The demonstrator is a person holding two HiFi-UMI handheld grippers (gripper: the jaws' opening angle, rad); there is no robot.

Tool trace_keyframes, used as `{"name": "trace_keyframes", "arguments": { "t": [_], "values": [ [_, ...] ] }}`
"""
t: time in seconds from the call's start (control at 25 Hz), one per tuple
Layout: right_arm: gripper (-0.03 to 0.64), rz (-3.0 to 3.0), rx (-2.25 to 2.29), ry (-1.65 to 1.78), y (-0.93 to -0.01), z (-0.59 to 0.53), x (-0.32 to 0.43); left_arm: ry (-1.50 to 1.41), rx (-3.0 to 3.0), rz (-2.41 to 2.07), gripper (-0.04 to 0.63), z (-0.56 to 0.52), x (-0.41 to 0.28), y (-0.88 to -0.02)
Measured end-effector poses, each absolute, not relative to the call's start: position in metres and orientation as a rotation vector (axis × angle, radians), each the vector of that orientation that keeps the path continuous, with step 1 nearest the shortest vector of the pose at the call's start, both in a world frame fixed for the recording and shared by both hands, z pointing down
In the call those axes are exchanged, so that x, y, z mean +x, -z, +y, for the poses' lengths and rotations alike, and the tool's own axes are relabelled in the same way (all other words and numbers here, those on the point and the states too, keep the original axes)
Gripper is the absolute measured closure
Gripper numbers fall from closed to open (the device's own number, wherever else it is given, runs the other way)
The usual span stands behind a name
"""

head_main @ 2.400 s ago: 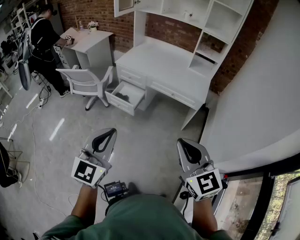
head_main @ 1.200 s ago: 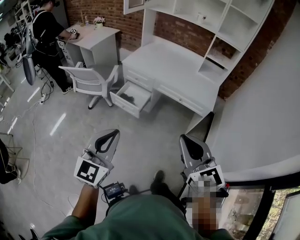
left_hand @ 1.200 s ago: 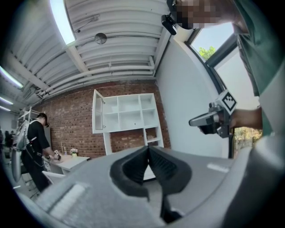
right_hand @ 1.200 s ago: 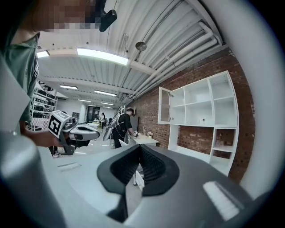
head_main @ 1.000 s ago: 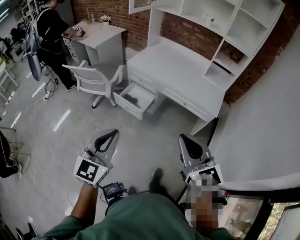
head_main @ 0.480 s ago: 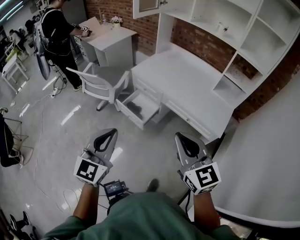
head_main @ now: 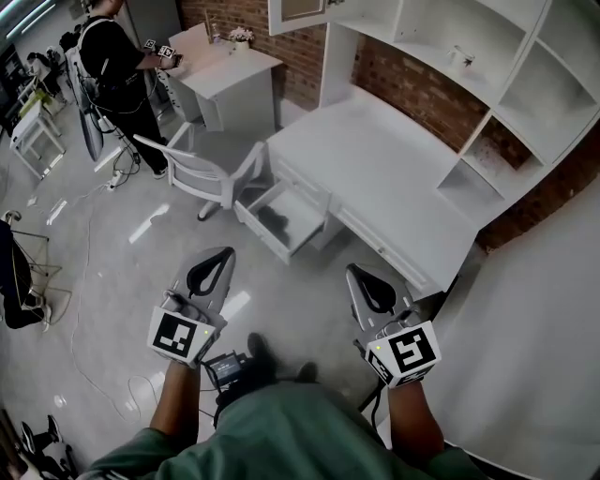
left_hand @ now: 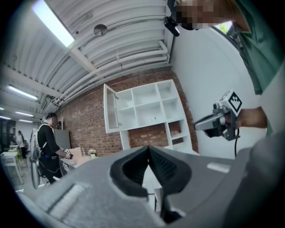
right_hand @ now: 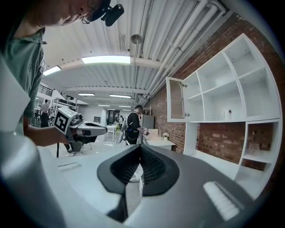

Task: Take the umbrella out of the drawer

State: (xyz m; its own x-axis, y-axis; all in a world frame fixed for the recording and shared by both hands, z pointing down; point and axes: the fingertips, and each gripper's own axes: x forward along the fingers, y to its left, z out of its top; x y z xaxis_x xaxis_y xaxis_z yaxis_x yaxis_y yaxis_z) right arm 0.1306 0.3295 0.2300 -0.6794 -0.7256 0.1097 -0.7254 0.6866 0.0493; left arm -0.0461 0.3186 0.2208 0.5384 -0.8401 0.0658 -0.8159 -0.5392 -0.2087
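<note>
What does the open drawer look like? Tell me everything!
The drawer is white, like painted wood. It is a shallow box pulled well out of the white desk, at the end nearest the white chair, which stands just beside it. It sits level, above the floor. Inside lies one dark bundle, probably the umbrella.

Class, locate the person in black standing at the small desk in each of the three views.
Head view: person in black at the top left corner.
Left gripper view: person at the far left, just below mid-height.
Right gripper view: person near the centre.
Shared landmark: the white shelf unit.
</note>
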Motion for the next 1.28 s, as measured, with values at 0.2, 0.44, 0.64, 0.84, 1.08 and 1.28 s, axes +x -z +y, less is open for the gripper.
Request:
{"name": "trace_keyframes", "arguments": {
  "t": [0.2, 0.44, 0.64, 0.84, 1.08, 1.28],
  "values": [
    [0.609, -2.746, 1.243, -0.001, -0.232, 0.29, 0.117, 0.246, -2.634, 1.384, 0.592, 0.276, -0.069, -0.227],
    [0.61, -2.692, 1.337, -0.003, -0.225, 0.234, 0.092, 0.256, -2.669, 1.301, 0.592, 0.212, -0.101, -0.224],
    [0.61, -2.669, 1.383, 0.002, -0.22, 0.189, 0.054, 0.237, -2.692, 1.22, 0.592, 0.162, -0.128, -0.219],
    [0.609, -2.641, 1.425, 0.005, -0.222, 0.155, 0.025, 0.227, -2.727, 1.149, 0.592, 0.127, -0.149, -0.222],
    [0.609, -2.617, 1.44, -0.006, -0.223, 0.125, -0.001, 0.203, -2.753, 1.116, 0.592, 0.098, -0.171, -0.223],
    [0.609, -2.617, 1.408, -0.019, -0.228, 0.094, -0.011, 0.214, -2.769, 1.142, 0.592, 0.073, -0.181, -0.233]
  ]
}}
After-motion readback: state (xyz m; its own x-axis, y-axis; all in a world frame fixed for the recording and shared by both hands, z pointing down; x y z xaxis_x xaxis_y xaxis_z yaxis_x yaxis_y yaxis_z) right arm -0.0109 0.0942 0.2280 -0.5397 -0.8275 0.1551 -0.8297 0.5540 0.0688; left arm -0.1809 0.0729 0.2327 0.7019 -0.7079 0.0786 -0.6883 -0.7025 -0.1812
